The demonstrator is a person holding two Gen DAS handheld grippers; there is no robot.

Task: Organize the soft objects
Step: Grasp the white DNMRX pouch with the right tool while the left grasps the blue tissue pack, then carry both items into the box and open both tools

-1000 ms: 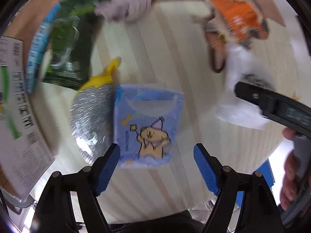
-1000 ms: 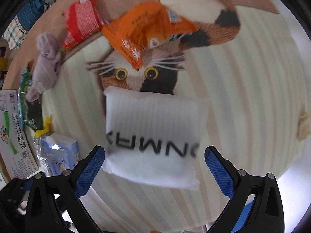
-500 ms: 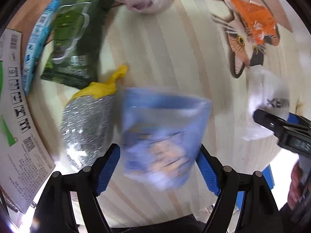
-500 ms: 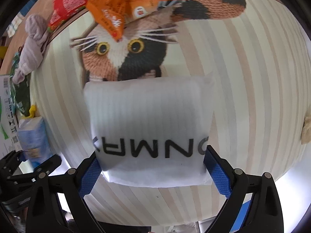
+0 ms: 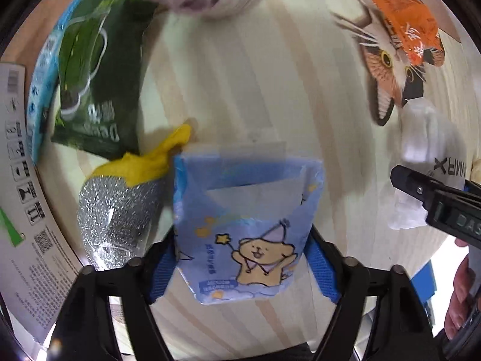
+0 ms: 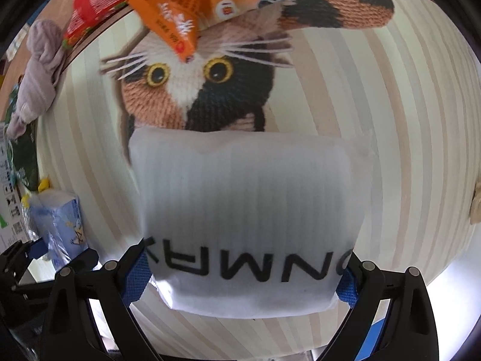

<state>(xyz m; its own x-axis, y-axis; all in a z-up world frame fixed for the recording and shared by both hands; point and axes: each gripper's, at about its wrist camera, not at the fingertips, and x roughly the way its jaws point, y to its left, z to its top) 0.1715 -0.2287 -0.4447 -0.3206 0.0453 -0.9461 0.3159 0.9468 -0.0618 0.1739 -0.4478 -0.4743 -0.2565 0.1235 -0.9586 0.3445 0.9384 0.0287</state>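
Left gripper [image 5: 242, 267] — closed on a blue tissue pack [image 5: 246, 225] printed with a cartoon bear, its blue pads pressed against both sides of the pack's near end. Right gripper [image 6: 245, 273] — closed likewise on a white soft pack [image 6: 249, 219] with black lettering, pads touching the pack's two lower edges. Both packs sat over a pale striped counter [image 5: 255, 75].

Just left of the blue pack lay a silver scouring ball [image 5: 114, 216] in yellow-topped wrapping, with a green packet [image 5: 90, 84] beyond it and a printed cardboard sheet [image 5: 18, 210] at the far left edge.

Behind the white pack lay a calico cat cushion [image 6: 204, 90], an orange snack bag [image 6: 192, 3] resting across its top. Farther back-left were a red packet [image 6: 96, 3] and a knotted mauve cloth [image 6: 39, 69].
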